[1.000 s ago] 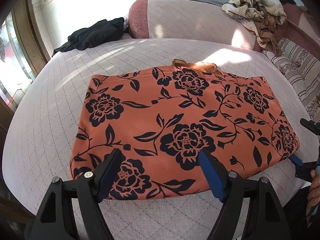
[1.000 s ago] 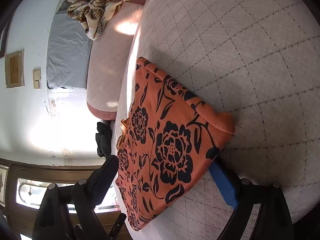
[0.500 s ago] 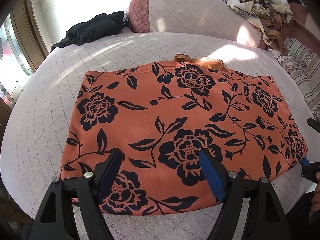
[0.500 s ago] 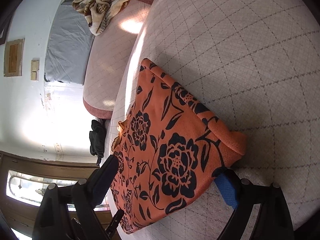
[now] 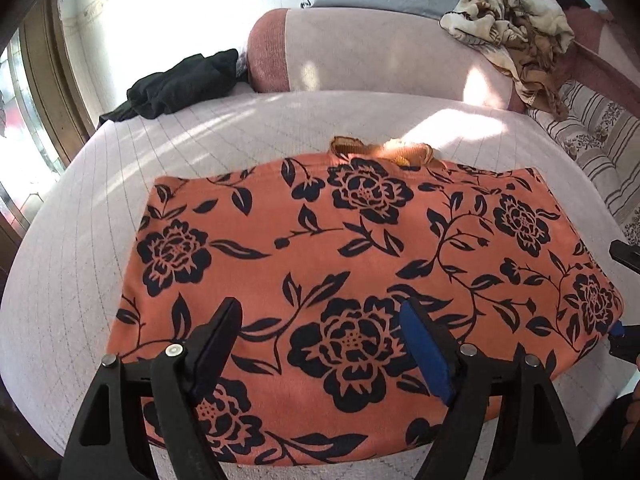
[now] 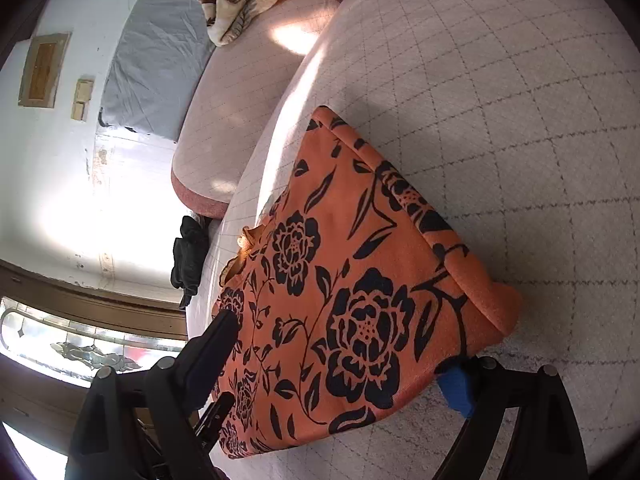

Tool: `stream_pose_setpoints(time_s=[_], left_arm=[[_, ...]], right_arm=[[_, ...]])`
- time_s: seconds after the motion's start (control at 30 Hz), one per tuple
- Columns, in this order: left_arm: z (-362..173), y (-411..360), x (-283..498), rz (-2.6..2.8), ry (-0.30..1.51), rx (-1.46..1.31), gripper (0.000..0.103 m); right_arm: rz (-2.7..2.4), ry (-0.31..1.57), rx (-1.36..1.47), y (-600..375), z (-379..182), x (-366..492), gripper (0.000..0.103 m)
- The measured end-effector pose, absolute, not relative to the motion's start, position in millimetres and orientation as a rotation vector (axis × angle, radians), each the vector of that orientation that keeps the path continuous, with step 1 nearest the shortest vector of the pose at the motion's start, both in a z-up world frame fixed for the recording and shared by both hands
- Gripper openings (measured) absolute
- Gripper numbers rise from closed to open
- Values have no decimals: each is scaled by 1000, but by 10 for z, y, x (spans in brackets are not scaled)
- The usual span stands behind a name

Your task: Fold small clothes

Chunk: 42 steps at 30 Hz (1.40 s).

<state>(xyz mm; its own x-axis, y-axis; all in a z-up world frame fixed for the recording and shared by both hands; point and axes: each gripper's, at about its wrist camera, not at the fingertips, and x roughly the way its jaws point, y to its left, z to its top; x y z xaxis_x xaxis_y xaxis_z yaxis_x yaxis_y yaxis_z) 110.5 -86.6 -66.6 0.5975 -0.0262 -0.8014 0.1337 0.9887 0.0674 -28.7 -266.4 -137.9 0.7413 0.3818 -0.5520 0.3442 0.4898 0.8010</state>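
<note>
Left gripper (image 5: pixel 320 344) has advanced over the matte, rectangular floral garment (image 5: pixel 360 248)

Matt floral cloth garment (image 5: pixel 360 256)

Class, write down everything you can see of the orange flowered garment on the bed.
The orange garment is soft, slightly fuzzy-looking cloth printed with dark flowers, leaves and vines. It lies flat, already folded into a rough rectangle, on the pale quilted bed cover. A frilled tan edge pokes out at its far side. The left tool is open over its near edge. The right tool straddles one thick, doubled corner, one finger above and one under the cloth.
</note>
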Motion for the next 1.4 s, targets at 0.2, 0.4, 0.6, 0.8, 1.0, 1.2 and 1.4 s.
stream_pose_setpoints(time_s=[0.2, 0.4, 0.6, 0.8, 1.0, 1.2, 1.4], left_arm=[[-963, -875, 1208, -79, 1045, 126, 86], [-790, -776, 1222, -82, 1030, 79, 86], [-1006, -867, 1293, -84, 1072, 132, 88], [-717, -887, 1174, -99, 975, 94, 89], [-1004, -975, 1229, -102, 1019, 178, 94], [-720, -631, 1276, -110, 1042, 50, 89], [-183, 451, 820, 37, 862, -171, 89]], right_arm=[[-3, 811, 1098, -2696, -1476, -221, 84], [-30, 819, 1125, -2737, -1521, -222, 78], [-37, 827, 1098, -2699, -1510, -162, 77], [-65, 874, 1037, -2686, -1535, -150, 34], [-39, 829, 1102, -2715, -1599, -146, 56], [-57, 851, 888, -2506, -1301, 13, 17], [54, 706, 428, -1410, -137, 153, 17]])
